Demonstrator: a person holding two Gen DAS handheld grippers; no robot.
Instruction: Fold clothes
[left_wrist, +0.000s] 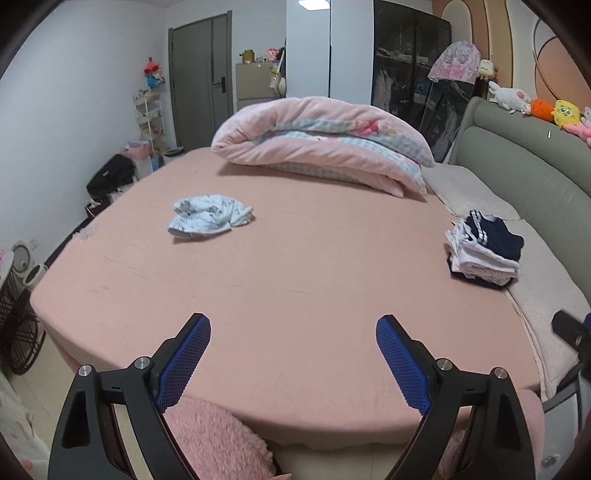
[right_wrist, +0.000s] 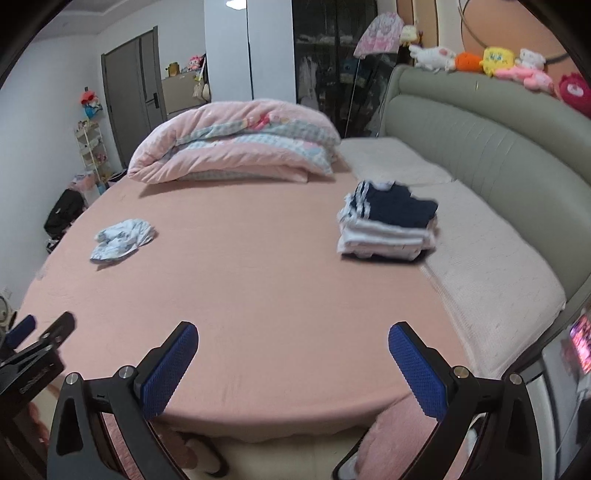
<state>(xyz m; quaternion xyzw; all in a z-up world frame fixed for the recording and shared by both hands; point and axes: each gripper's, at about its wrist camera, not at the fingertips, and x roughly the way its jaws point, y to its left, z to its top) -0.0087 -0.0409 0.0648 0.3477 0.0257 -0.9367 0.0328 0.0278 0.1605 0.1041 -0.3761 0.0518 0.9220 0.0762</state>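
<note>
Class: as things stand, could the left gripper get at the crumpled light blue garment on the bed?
Probably yes: the left gripper has open jaws, and only bare pink sheet separates it from the crumpled garment.

Both views are taken from just off the near edge of the bed (left_wrist: 295, 280), looking forward and slightly down across it. The bedding roll (left_wrist: 321, 144), crumpled garment (right_wrist: 123, 240) and folded stack (right_wrist: 388, 225) are shared; the right view is set further right.
</note>
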